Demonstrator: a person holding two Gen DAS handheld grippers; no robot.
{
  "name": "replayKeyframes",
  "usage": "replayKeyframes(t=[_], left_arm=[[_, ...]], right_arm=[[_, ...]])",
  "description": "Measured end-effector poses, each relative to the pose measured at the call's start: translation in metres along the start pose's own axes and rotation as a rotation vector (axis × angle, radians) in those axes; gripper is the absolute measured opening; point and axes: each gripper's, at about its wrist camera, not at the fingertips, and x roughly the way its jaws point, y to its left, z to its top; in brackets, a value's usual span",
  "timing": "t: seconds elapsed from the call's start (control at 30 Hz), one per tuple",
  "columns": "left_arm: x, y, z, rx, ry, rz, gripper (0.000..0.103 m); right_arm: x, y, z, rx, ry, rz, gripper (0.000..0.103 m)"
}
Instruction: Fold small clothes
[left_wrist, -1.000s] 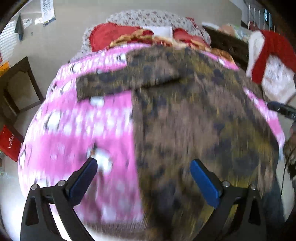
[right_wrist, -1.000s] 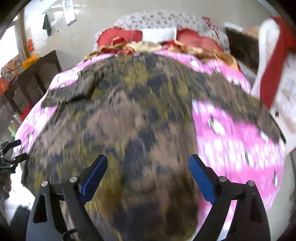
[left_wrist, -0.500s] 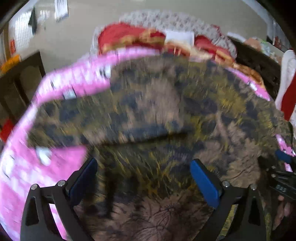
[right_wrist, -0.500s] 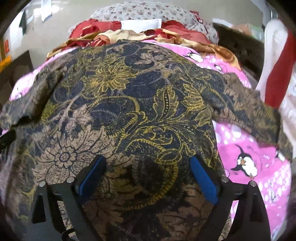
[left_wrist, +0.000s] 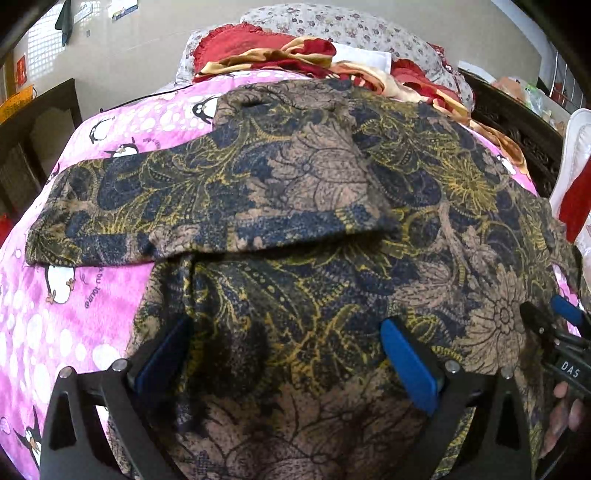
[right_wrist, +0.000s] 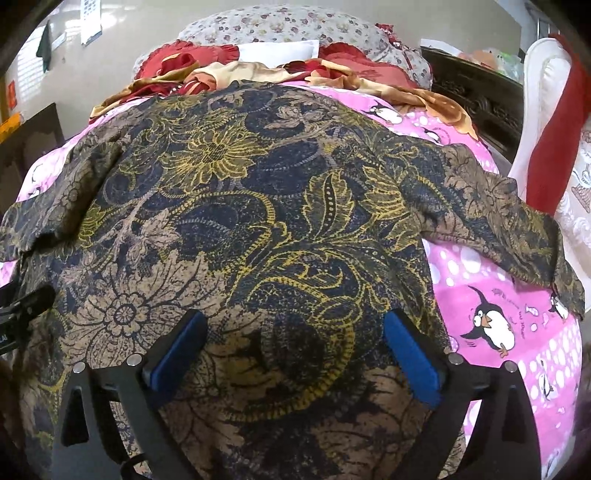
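Patterned shirt lies spread on the pink penguin bedsheet, one sleeve folded across, both the left hand-held gripper and right hand-held gripper released wide above its near hem; a shallow pinch risks dragging one layer and bunching the fold.

Bare pink sheet left, pillows blocking far end

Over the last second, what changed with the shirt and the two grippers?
Both grippers came down closer to the floral shirt and steadied. The left gripper swung from the pink penguin sheet over onto the shirt. The right gripper has just been opening its jaws wider; nothing is clamped. The shirt stayed spread flat, one sleeve folded across.
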Motion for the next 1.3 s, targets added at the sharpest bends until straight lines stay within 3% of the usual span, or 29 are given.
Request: replayKeyframes(t=[1.3], left_arm=[[0.007,-0.010,0.000,0.001,0.010,0.041,0.103]], right_arm=[[0.003,-0.003,0.001,0.025,0.009,-0.003,0.094]])
